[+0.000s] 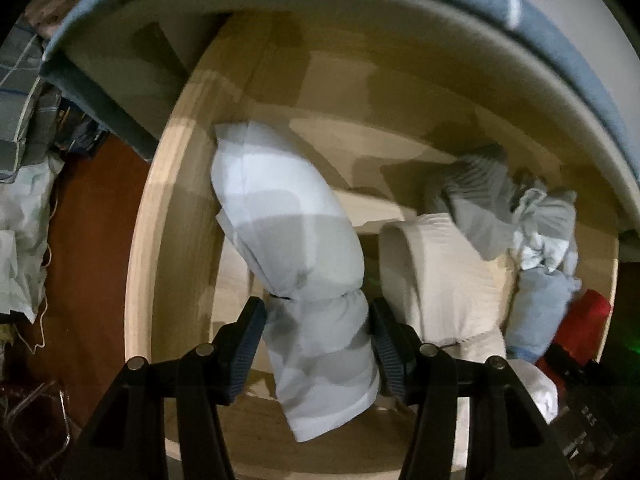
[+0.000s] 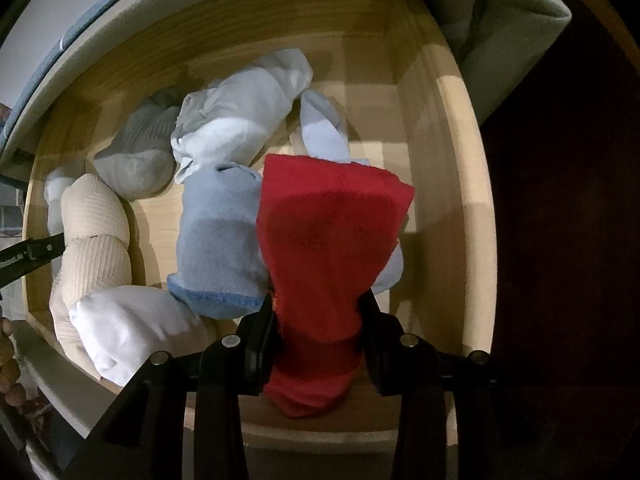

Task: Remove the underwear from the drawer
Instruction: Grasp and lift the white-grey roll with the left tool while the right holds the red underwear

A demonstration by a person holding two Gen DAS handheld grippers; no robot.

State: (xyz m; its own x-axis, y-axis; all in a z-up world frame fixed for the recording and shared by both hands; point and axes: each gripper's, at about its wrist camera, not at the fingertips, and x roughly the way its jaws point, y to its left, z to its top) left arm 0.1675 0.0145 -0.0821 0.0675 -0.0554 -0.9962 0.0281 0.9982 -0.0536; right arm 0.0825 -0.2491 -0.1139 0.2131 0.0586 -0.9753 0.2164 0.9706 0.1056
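We are looking straight down from both wrist cameras, close above an open wooden drawer (image 1: 148, 240). Our left view is covering its left end, our right view the right end (image 2: 452, 184); both are sharing the cream roll (image 1: 444, 280) and red bundle (image 2: 332, 248).

Left wrist view blurry all over. Grey roll (image 1: 296, 236) hides drawer (image 1: 144, 264) floor behind it. Red cloth (image 1: 586, 316) at drawer's right edge mostly hidden, dark gear in front. Pile (image 1: 22, 216) at left edge cut off, too blurry to name.

Right wrist view: red cloth covers part of blue roll (image 2: 218, 236). Beads (image 2: 10, 368) cut off at left edge.
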